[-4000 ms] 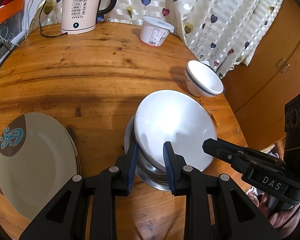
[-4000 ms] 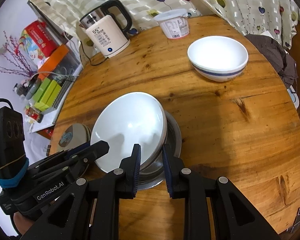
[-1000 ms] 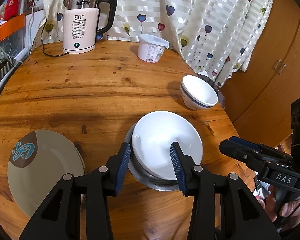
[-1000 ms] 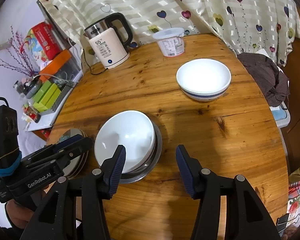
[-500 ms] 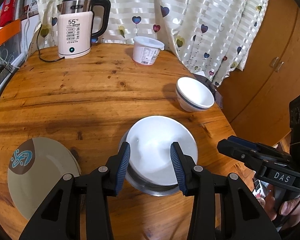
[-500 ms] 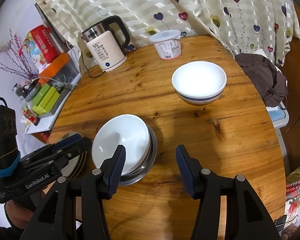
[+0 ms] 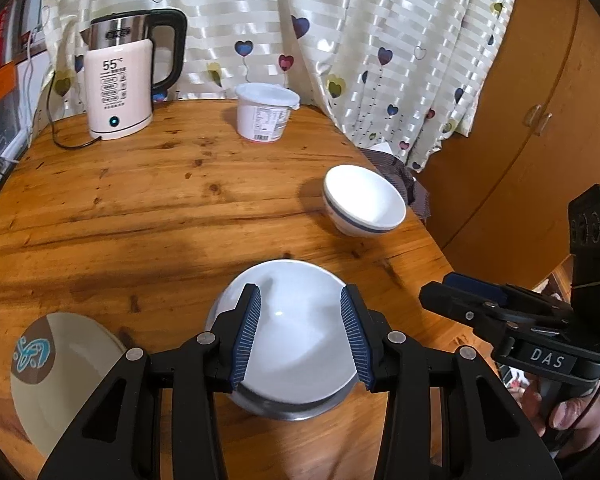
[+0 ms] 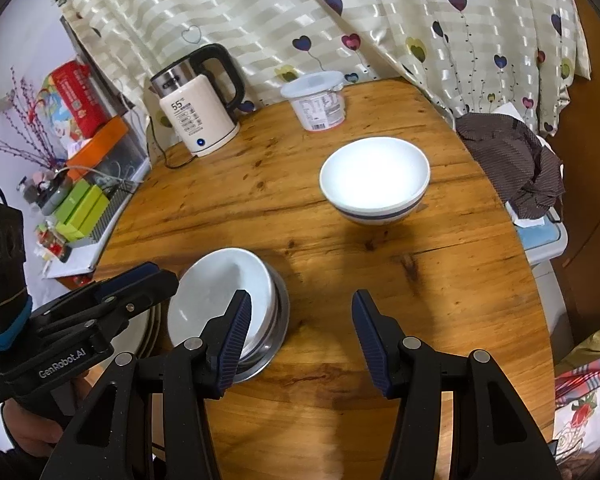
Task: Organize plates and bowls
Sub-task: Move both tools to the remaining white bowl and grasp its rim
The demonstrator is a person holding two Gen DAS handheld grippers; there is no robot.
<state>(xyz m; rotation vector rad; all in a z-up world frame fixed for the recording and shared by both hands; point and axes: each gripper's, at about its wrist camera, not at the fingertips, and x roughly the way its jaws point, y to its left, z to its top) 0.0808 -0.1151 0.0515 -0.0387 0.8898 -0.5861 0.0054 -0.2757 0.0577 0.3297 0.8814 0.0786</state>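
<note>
Left hand-held gripper [image 7: 299, 336]: jaws apart, empty, hovering over the plain white ceramic bowl [image 7: 290, 332], angled downward.
Right hand-held gripper [image 8: 300, 336]: jaws apart, empty, tilted down over bare wood beside the stack.
Stack: the white bowl sits nested in a shallow steel dish [image 8: 278, 328] near the counter's [image 8: 440, 280] front edge, likely to gather bowls together.
Remaining bowl: a white blue-banded bowl [image 8: 374, 182] stands apart toward the right edge.
Plates: beige patterned plates [image 7: 60, 364] are stacked at the left edge.

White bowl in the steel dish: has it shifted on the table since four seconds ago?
Yes. Then the white bowl sat tilted in the steel dish, pinched by both grippers; now it rests nested, released. The dish itself keeps its spot beside the plates.
</note>
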